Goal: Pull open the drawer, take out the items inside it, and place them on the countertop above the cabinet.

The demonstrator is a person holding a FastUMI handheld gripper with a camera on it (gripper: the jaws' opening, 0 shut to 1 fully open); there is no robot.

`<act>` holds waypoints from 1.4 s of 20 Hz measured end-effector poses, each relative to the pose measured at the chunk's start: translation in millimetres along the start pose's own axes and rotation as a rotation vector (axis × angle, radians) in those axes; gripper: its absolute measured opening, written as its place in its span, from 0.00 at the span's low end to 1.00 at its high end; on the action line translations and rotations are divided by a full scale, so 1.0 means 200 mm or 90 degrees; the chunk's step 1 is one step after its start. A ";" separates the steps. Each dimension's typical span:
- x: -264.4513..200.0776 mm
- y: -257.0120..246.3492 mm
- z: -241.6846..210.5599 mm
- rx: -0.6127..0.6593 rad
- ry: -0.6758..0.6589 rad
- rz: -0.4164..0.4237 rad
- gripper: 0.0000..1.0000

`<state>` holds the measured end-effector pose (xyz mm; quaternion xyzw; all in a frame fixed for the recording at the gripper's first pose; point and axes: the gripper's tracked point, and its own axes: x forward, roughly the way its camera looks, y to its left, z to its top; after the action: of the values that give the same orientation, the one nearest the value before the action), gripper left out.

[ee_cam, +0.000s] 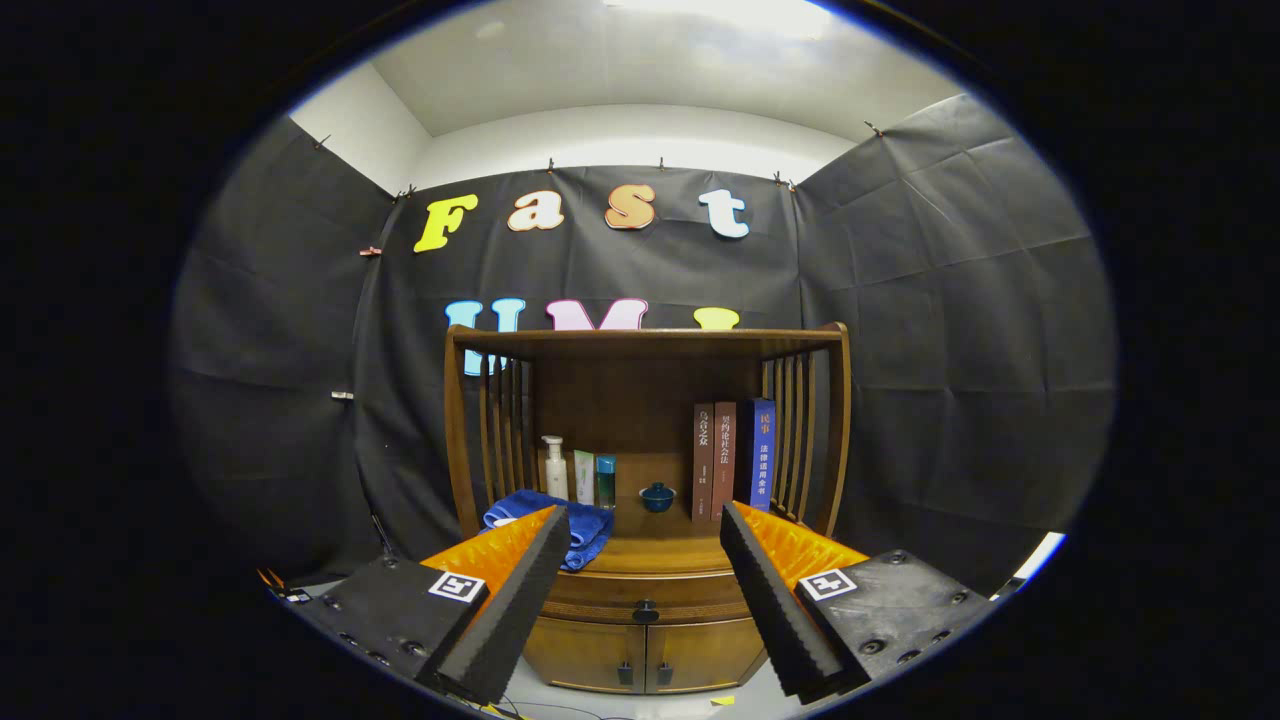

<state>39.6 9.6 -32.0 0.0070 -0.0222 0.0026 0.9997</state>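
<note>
Gripper view faces a wooden cabinet (645, 560) standing against the black cloth wall of the booth. Its upper part is an open shelf frame with slatted sides and a flat top board.

Left to right on the surface (665, 548) above the drawer:
- A blue towel (585, 525), soft and folded, lies at the left end and is partly hidden behind the left finger.
- A white pump bottle (553, 467) stands upright just behind the towel.
- A pale green tube (584, 477) stands beside the pump bottle.
- A teal bottle (606, 480) stands next to the tube.
- A small dark blue lidded bowl (657, 497), round in shape, sits near the middle.
- Two brown books (713, 460) stand upright, spines outward, with light characters on the spines too small to read.
- A blue book (762, 455) leans against them at the right end; its spine lettering is likewise too small to read.

The drawer (645, 597) sits directly under the surface, closed, with a curved front and a dark round knob (645, 608) at its centre. Two cabinet doors (645, 655) with small dark handles lie below it.

The tongs (642, 545) stand wide apart, holding nothing. The drawer knob lies between the fingers and well beyond them. Each finger has a ribbed inner face, and a square black-and-white marker is fixed on each finger base.
</note>
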 end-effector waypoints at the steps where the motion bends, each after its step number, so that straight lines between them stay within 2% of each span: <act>1: 0.02 0.00 -0.06 0.001 0.002 0.001 0.98; 9: 0.25 0.03 -0.54 -0.021 -0.011 -0.014 0.98; 16: 0.62 0.02 -1.10 -0.031 0.095 -0.026 0.99; 20: 0.75 -0.03 -1.43 0.000 0.166 -0.035 0.99; 26: 0.81 -0.04 -1.51 -0.028 0.186 -0.037 0.99; 28: 0.84 -0.05 -1.59 -0.034 0.210 -0.041 0.74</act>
<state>222.3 5.2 -342.9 -0.0192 0.1425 -0.0290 0.9892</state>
